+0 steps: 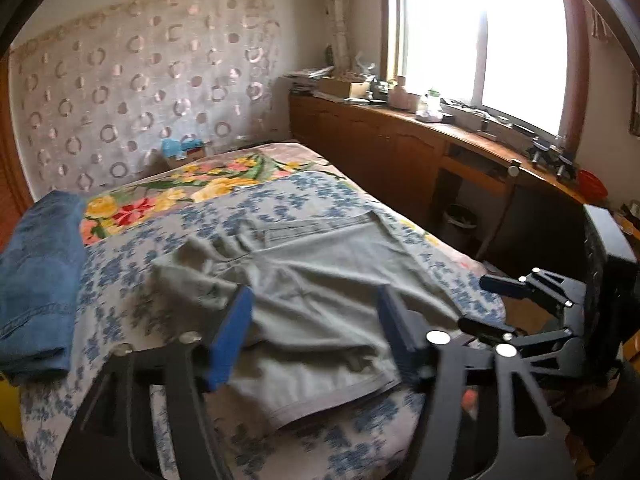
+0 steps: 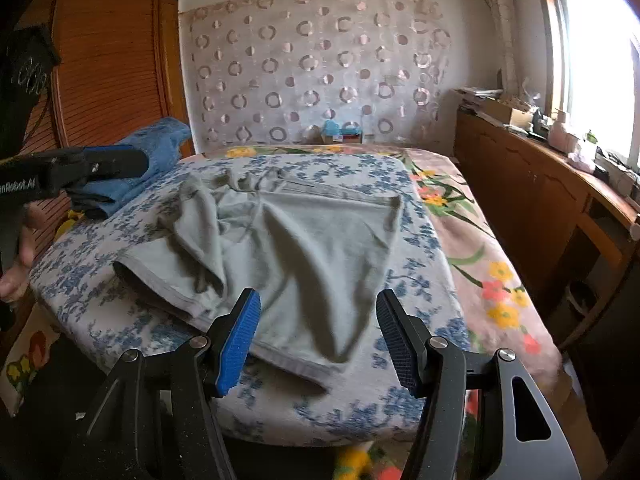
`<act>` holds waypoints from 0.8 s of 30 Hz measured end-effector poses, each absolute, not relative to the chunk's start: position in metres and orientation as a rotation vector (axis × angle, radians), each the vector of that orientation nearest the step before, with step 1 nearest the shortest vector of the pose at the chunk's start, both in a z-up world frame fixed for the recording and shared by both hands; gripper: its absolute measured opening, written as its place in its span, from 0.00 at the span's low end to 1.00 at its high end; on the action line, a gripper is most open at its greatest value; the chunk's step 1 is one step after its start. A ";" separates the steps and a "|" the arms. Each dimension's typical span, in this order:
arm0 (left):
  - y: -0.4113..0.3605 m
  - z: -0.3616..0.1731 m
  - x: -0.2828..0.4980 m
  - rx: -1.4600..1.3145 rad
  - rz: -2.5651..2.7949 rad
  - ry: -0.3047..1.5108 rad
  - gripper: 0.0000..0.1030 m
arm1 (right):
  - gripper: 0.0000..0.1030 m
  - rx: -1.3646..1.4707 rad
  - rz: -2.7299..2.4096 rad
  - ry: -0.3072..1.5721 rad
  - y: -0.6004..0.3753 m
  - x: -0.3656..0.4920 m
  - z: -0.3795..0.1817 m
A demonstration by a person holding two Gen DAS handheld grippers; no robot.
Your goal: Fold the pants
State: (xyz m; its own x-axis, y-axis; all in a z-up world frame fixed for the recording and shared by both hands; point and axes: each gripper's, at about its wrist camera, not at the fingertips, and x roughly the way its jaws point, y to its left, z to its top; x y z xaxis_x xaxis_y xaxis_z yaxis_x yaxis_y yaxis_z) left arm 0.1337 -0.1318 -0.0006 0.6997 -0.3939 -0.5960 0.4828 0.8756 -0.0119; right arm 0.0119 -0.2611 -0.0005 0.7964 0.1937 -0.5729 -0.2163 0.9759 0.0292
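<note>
Pants point(image 2: 296, 248), pale grey-green, are seen crumpled and spread on a blue-flowered quilt point(image 2: 120, 304) laid over the near part of the bed point(image 2: 500, 248); waistband is at the far side, leg hems toward the near edge, cloth bunched in ridges on the left portion. Going left to right in the right wrist view: wooden louvred wardrobe point(image 2: 108, 52) at far left, left gripper point(image 2: 120, 164) seen side-on in front of it, jaw state not readable from that angle; folded blue jeans point(image 2: 148, 152) are stacked on the bed's left edge, just beside the pants; patterned curtain point(image 2: 316, 68) hangs behind the bed; wooden cabinet point(image 2: 532, 192) with clutter runs under the window point(image 2: 600, 52) at right. Right gripper point(image 2: 318, 322) is held wide apart above the near hem, nothing between the blue pads point(image 2: 240, 340). In the left wrist view the left gripper point(image 1: 316, 320) is likewise spread wide over the pants point(image 1: 312, 280), nothing gripped; jeans point(image 1: 40, 276) lie to its left, right gripper point(image 1: 492, 304) sits low at right, off the bed edge
</note>
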 end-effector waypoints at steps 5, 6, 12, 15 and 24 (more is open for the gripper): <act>-0.103 -0.014 0.130 0.133 -0.419 0.631 0.68 | 0.60 -0.038 0.258 0.608 -0.246 0.015 -0.003; -0.098 -0.017 0.130 0.125 -0.414 0.638 0.68 | 0.60 -0.037 0.267 0.609 -0.243 0.015 -0.004; -0.078 -0.044 0.129 0.111 -0.387 0.684 0.68 | 0.51 -0.053 0.314 0.628 -0.218 0.021 -0.013; -0.073 -0.056 0.129 0.098 -0.383 0.705 0.68 | 0.43 -0.066 0.324 0.644 -0.207 0.028 -0.018; -0.070 -0.092 0.128 0.106 -0.371 0.766 0.68 | 0.38 -0.098 0.312 0.689 -0.194 0.046 -0.027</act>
